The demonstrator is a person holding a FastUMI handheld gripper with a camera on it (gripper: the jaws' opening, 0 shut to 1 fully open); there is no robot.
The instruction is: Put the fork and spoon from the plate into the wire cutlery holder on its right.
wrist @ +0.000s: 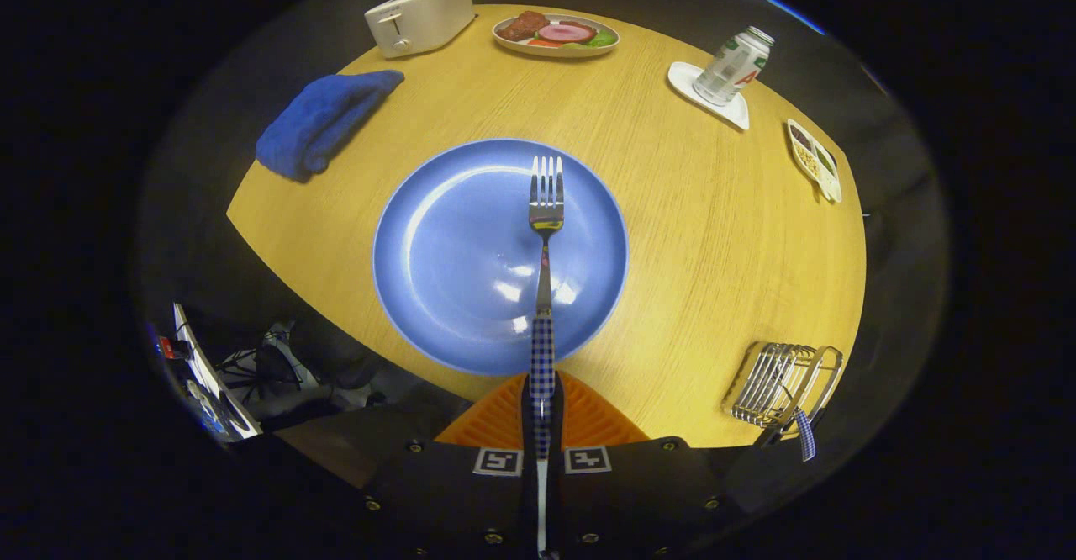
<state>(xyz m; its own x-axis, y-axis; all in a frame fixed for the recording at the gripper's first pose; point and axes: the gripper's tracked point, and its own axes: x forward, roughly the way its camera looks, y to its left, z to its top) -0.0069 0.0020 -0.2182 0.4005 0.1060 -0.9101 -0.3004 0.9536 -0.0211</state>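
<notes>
My gripper (pixel 542 409) is shut on the checked handle of a metal fork (pixel 545 215). The fork sticks straight out ahead of the fingers, tines far from me, held in the air over a bare blue plate (pixel 454 249) on the round wooden table (pixel 714 232). The wire cutlery holder (pixel 777 383) stands near the table's edge, off to the right of the fingers. A checked handle (pixel 806 435), like the fork's, pokes out of the holder's near end; the rest of that utensil is hidden among the wires.
A folded blue cloth (pixel 324 120) lies beyond the plate to the left, with a white toaster (pixel 420 15) behind it. A dish of food (pixel 556 34) sits at the far side. A can (pixel 733 66) on a white coaster and a small snack tray (pixel 814 159) are at the far right.
</notes>
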